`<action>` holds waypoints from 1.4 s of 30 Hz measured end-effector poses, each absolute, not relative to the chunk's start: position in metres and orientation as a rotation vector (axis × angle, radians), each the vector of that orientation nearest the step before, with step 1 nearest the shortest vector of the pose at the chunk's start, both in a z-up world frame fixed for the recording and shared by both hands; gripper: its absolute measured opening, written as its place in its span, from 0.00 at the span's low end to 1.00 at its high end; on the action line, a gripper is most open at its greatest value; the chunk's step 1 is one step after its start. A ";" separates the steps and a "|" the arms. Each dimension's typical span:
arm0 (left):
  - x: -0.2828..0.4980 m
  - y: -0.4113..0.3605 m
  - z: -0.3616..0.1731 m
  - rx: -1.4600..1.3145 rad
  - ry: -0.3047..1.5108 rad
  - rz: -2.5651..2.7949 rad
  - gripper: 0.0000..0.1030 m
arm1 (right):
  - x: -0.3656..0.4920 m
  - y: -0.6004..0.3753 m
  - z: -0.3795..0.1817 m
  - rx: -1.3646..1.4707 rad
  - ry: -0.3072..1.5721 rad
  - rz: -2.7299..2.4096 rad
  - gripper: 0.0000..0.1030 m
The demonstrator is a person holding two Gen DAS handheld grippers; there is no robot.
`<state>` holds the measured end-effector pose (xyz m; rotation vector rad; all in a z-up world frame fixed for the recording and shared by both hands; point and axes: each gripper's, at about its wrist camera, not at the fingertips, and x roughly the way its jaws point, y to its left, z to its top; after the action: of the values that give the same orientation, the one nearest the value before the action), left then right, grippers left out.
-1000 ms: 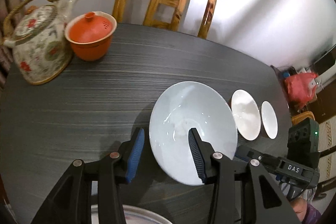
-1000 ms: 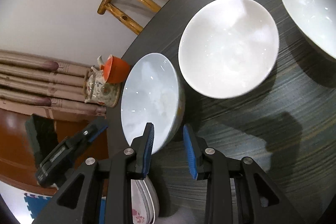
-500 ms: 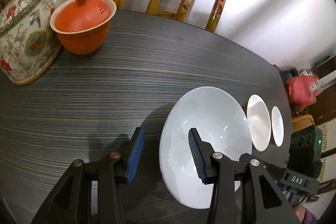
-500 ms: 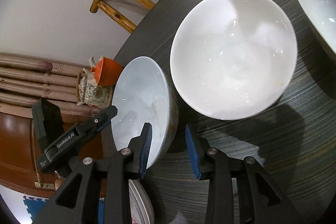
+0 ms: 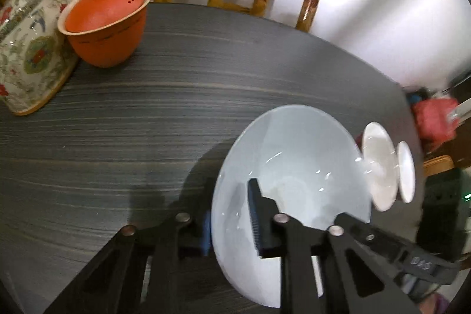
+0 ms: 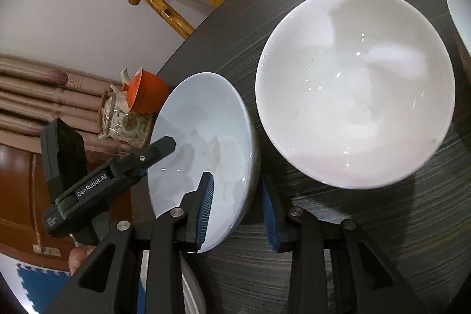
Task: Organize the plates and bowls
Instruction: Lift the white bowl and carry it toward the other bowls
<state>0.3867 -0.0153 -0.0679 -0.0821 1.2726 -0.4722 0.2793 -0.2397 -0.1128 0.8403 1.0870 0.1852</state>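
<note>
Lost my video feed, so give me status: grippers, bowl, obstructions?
Left gripper and right gripper both just closed on pale blue ceramic bowl, opposite rims. Large white bowl close beside.

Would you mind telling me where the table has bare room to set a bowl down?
The widest bare stretch of the dark table lies between the orange lidded cup and the pale blue bowl. It is crowded to the right, where the white bowl sits close beside the blue one.
</note>
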 end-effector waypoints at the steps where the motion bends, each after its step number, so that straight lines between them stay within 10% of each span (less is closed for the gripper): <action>1: 0.385 -0.015 -0.068 -0.089 1.276 -0.469 0.18 | 0.279 -0.241 -0.114 0.836 1.088 0.186 0.18; 42: 0.144 -0.078 -0.064 -0.112 1.234 -0.469 0.12 | 0.094 -0.325 -0.107 0.762 1.079 0.196 0.15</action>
<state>0.1437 -0.0777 -0.0639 -0.1123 1.2335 -0.4688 0.0936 -0.3251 -0.1073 0.7622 1.0795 0.1961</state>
